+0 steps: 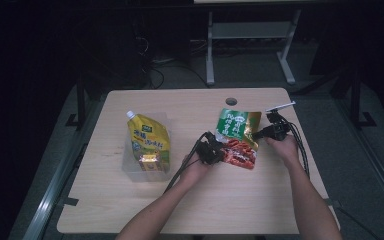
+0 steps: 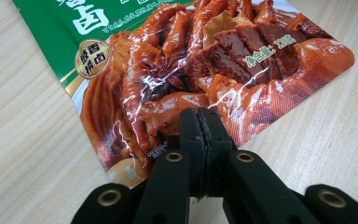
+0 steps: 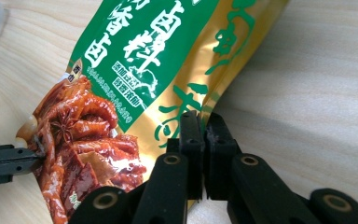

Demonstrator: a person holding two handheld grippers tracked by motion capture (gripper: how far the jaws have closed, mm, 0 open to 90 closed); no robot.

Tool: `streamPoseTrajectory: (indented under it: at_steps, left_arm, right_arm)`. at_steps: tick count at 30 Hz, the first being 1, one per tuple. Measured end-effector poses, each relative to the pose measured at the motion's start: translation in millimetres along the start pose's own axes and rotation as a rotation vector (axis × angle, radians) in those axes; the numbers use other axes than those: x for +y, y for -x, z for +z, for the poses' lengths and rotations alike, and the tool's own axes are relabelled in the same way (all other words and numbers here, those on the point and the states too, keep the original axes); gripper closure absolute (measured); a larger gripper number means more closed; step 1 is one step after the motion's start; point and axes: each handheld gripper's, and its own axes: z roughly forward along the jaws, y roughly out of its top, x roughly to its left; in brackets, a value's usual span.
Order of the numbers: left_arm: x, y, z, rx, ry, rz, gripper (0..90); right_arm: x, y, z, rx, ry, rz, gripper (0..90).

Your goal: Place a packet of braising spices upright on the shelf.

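Between the two grippers a flat green, gold and red foil snack pouch (image 1: 237, 138) is held over the pale wooden table (image 1: 260, 200), its printed face up. Its red lower edge is pinched by the left gripper (image 2: 200, 116), jaws pressed together on the foil w/ no gap seen in the left gripper view. Its gold side edge is pinched by the right gripper (image 3: 200, 122), jaws likewise closed on the film, per the right gripper view. In that view the left gripper's black jaws (image 3: 9, 161) are seen at the pouch's far side, clamped on the red corner. Whether the pouch is lifted clear of the table or resting on it cannot be told.

In the high view the left gripper (image 1: 219, 150) is at the pouch's near-left corner and the right gripper (image 1: 258, 132) at its right edge, approx. opposite each other across the pack. Each is gripped by a bare hand, forearms entering from the bottom.

Well away from the left gripper, on its outer side, a clear plastic rectangular tub (image 1: 130, 167) is seen. Inside it a yellow spouted stand-up pouch w/ a white cap (image 1: 149, 142) is leaning, its top sticking out above the rim. Nothing else can be made out in the tub.
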Motion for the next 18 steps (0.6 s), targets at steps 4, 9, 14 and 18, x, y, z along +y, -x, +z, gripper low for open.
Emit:
streamPoseTrajectory:
  at_steps: [4, 9, 14, 18]
  left_arm:
    - [-0.3, 0.6, 0.8, 0.001, 0.012, -0.011, 88.8]
    - [-0.2, 1.9, 1.0, 0.002, 0.017, -0.015, 85.3]
    - [0.1, 2.5, 0.9, 0.005, 0.012, -0.014, 84.9]
    - [0.8, 1.9, 0.7, 0.008, 0.004, -0.006, 84.9]
  right_arm:
    - [0.3, -1.3, -1.4, 0.002, 0.002, -0.012, 89.6]
    - [0.5, -5.7, -4.5, -0.008, 0.01, -0.034, 89.8]
    - [1.0, -9.0, -8.0, 0.007, 0.018, -0.047, 89.8]
    - [1.0, -7.3, -5.3, 0.005, 0.016, -0.044, 89.4]
